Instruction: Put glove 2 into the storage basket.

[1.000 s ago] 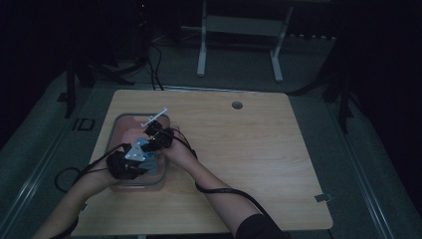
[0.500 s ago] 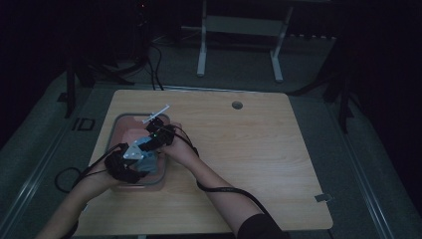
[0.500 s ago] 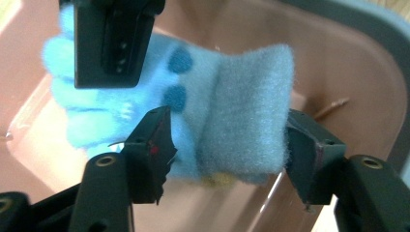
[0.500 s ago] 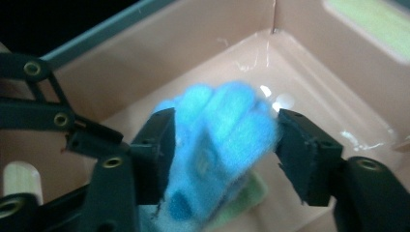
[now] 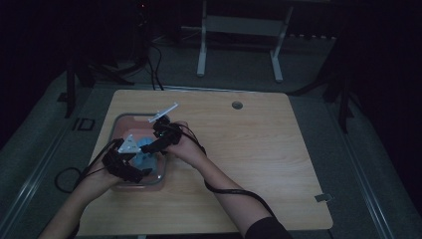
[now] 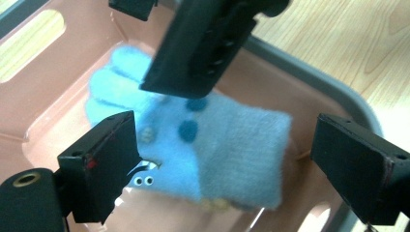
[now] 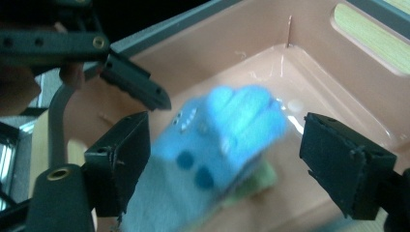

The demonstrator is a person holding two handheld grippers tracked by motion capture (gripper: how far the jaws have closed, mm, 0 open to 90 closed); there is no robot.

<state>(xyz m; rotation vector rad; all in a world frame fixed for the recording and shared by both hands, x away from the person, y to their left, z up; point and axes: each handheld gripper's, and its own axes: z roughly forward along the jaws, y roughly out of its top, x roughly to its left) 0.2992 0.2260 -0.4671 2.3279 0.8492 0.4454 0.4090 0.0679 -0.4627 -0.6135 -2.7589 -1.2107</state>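
A fuzzy light-blue glove [image 6: 232, 145] with dark dots and small googly eyes lies in a pink bin [image 6: 58, 92]; its outline is blurred. My left gripper [image 6: 227, 164] hangs over it, open, its jaws having just been opening, and its pads stand clear on either side of the glove. My right gripper [image 7: 232, 164] looks down on the same glove [image 7: 217, 140] from the other side, also open after just opening, not touching it. In the high view the left gripper [image 5: 137, 167] and right gripper [image 5: 153, 145] meet over the bin [image 5: 115, 130].
The bin has a grey rim and slot handles and stands at the left of a wooden table [image 5: 259, 159]. A yellow-green scrap [image 7: 256, 181] peeks from under the glove. A round cable hole [image 5: 237, 105] sits near the far edge. Cables trail off the table's left.
Both pairs of jaws have spread apart and the glove is now free between them. The right gripper has lifted slightly over the bin. The left hand has stayed put.
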